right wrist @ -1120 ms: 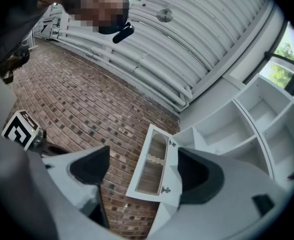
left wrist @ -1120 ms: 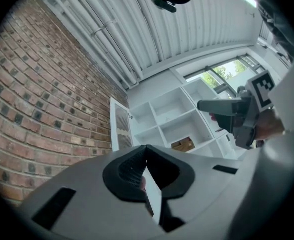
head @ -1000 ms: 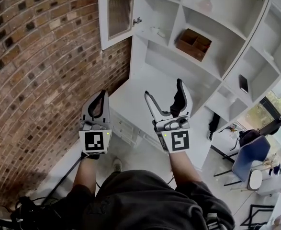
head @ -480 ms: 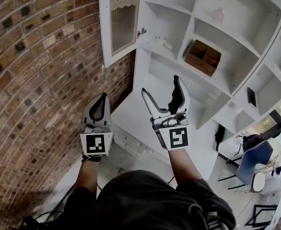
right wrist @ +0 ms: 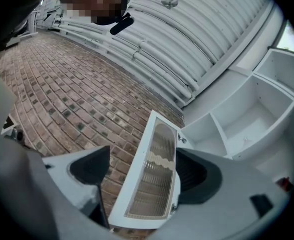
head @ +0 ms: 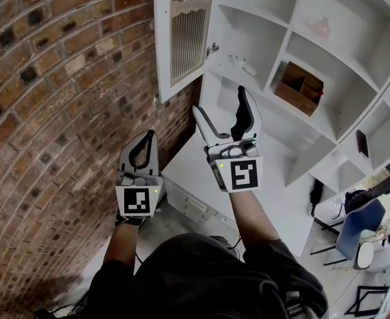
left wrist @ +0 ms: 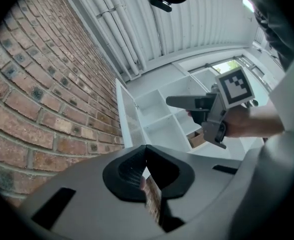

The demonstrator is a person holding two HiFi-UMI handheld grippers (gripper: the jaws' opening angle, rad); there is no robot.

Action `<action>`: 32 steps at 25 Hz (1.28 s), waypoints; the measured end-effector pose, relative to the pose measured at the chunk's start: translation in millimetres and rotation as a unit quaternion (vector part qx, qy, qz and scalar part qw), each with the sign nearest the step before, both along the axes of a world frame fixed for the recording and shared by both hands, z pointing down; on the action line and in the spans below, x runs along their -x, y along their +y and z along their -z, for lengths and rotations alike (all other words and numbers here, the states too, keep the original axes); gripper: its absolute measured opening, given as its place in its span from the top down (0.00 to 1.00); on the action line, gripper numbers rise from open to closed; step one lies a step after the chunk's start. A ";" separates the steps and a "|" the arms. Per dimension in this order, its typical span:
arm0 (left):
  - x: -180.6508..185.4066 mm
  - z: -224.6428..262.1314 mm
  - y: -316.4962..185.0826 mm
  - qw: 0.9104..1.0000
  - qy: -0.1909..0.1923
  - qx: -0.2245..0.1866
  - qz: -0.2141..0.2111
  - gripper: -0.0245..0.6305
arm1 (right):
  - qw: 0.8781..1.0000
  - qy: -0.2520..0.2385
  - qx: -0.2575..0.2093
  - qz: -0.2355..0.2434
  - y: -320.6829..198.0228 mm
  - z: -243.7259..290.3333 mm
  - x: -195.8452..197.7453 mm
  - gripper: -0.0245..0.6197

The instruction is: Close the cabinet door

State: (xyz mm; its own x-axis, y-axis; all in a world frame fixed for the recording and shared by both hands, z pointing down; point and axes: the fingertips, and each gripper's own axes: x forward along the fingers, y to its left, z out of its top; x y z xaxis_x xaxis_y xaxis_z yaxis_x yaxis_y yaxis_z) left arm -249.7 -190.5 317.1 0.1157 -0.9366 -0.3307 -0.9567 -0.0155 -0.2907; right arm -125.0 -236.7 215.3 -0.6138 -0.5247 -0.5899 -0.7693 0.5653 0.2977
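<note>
The cabinet door, a white frame with a ribbed glass panel, is found at the upper left of the white shelving unit. It stands wide open and is swung out towards the brick wall. The compartment that it should cover is fully exposed. A wooden box is seen in a neighbouring compartment and has no part in the task.

The right gripper is raised in front of the shelving, below the door and apart from it. Its fingers are spread wide and nothing is held between them. In the right gripper view the door is framed in the gap between them, but in the head view no contact with it can be seen. The left gripper is held lower, near the brick wall. Its fingers are brought together at the tips and they hold nothing.

As far as it can be judged, the task is only at the approach. The door is not yet touched, and no part of the closing is done. What is left is almost everything: the door must be reached, probably with the right gripper, which is the nearer one. Then it must be pushed or pulled round on its hinges until it lies flat against the front of the compartment.
</note>
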 end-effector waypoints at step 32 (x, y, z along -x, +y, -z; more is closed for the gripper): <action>76.3 -5.1 -15.5 0.991 0.005 0.001 0.131 0.96 | 1.000 0.013 -0.003 0.016 -159.5 66.7 155.6 0.33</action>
